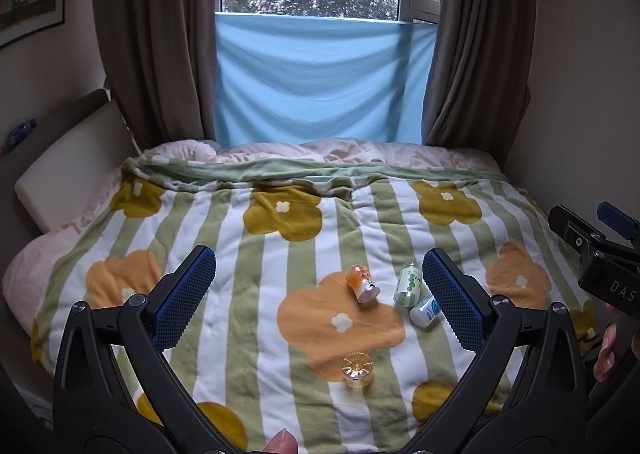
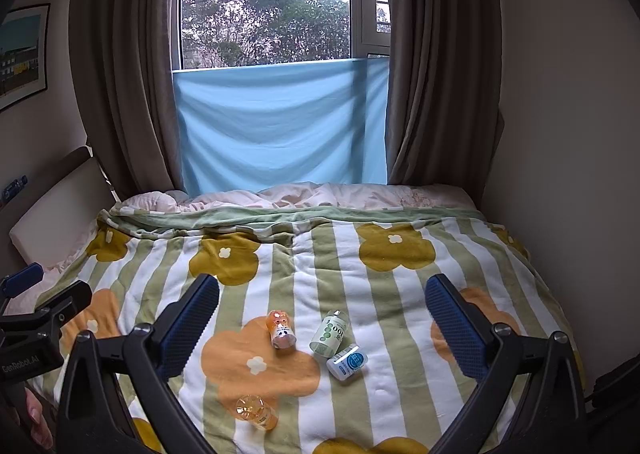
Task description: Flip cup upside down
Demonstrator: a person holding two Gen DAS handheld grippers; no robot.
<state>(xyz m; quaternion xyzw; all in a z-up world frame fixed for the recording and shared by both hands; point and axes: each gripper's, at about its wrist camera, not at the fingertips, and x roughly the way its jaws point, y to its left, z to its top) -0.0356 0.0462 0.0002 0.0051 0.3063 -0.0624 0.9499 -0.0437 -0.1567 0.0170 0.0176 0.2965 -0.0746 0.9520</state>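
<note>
The cup (image 1: pixel 357 370) (image 2: pixel 256 412) I'm after is a small, translucent amber-orange plastic one with a ribbed, spoked end face. It rests on my flower-patterned blanket (image 1: pixel 280 294) (image 2: pixel 360 394), at the near edge of a big orange flower, closest to me of everything lying there. From my left wrist view it looks upright with the round end facing up; from my right it appears tipped on its side. Nothing touches it.
</note>
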